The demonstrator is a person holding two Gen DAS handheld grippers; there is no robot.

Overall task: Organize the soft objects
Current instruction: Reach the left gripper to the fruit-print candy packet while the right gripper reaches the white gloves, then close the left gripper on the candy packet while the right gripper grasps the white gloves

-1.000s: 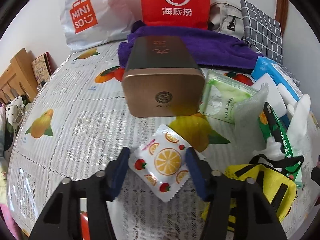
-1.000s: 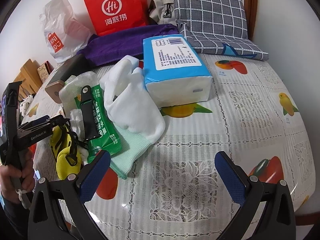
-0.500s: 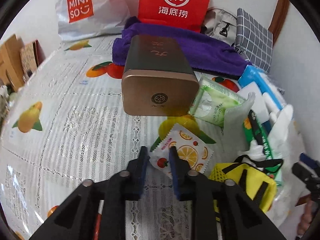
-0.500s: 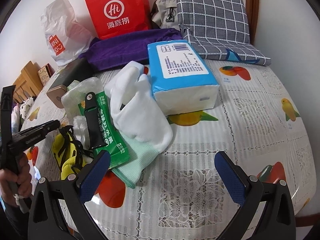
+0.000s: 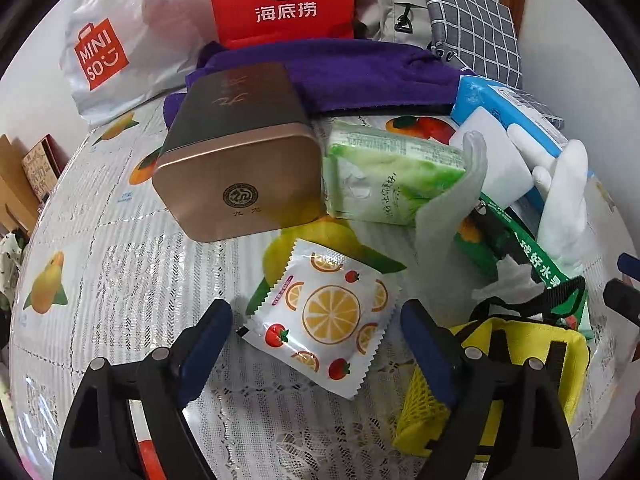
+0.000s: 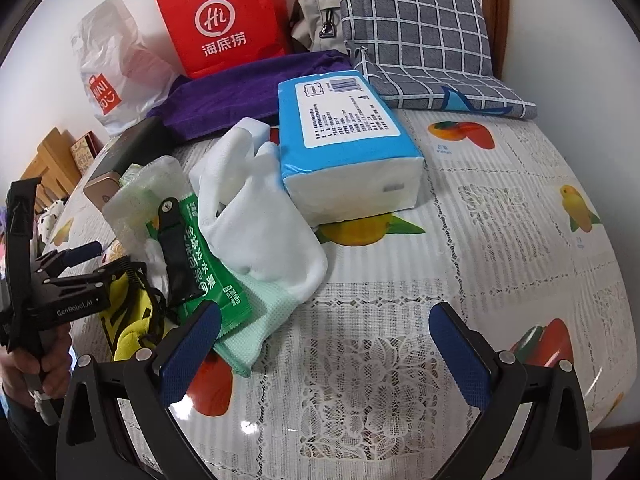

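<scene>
- The left gripper [image 5: 316, 328] is pointing down at the surface [image 5: 120, 280], and its jaws have just been opening wide. The fruit packet [image 5: 320, 320] is lying flat between them, and the blue pads are not touching it.
- The right gripper [image 6: 324, 348] is hanging with its jaws wide apart and nothing between them, only the lacy cloth of the surface below.
- At 3 o'clock from the fruit packet, a yellow bag [image 5: 500, 376] with black straps is sitting close by.
- At 10 o'clock from the right gripper, a green packet [image 6: 204, 264] is lying on a mint cloth [image 6: 256, 328], with a white glove [image 6: 260, 220] resting partly over both.
- At 12 o'clock from the fruit packet, a gold tin [image 5: 240, 172] is lying on its side, just beyond the packet.
- At 3 o'clock from the tin, a pale green wipes pack [image 5: 384, 176] is touching it.
- Past the glove, a blue tissue pack [image 6: 348, 144] is sitting on the surface.
- Farther back, a purple towel [image 5: 360, 76] is spreading across behind the tin.
- At the very back, a red paper bag [image 5: 280, 0], a white plastic bag [image 5: 120, 40] and a grey checked cushion [image 6: 416, 40] are leaning by the wall.
</scene>
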